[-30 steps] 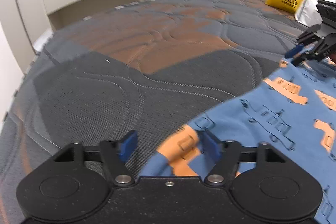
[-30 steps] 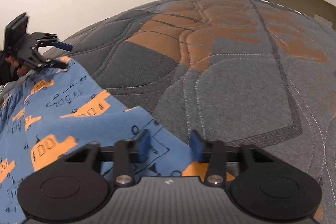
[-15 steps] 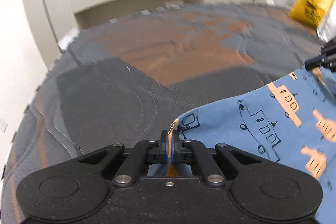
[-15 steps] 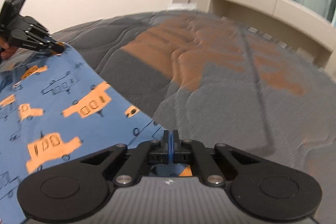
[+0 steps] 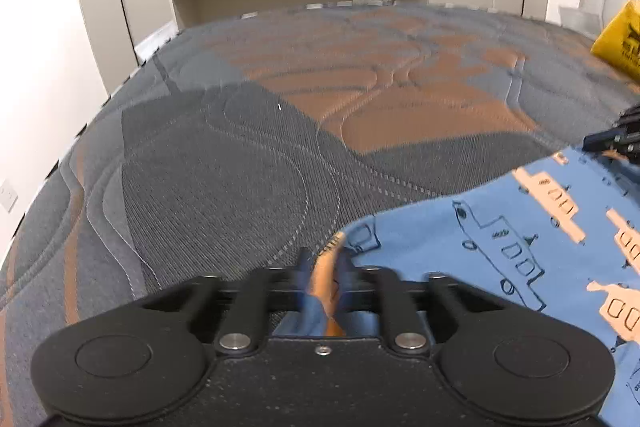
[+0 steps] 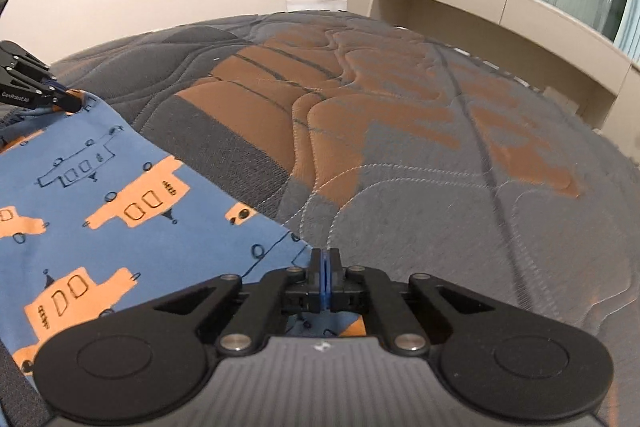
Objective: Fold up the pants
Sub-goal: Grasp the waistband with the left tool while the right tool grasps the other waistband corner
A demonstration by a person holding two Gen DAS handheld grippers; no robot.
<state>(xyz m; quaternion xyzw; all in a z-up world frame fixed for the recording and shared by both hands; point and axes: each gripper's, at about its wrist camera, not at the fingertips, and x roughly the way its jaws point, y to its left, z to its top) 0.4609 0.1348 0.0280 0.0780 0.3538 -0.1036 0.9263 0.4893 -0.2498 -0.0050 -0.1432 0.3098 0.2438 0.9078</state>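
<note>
A grey and orange quilted mattress (image 5: 248, 163) carries blue pants (image 6: 120, 195) printed with orange trucks, spread near its edge. The right gripper (image 6: 325, 269) is clamped tight on one pants corner. The left gripper (image 5: 324, 275) is opening, blurred, with fabric between its jaws. The yellow bag's (image 5: 620, 45) print is unreadable.

Pants (image 5: 500, 247) lie on the mattress (image 5: 240, 167)—bag (image 5: 620, 47) seemingly beyond, far right.
</note>
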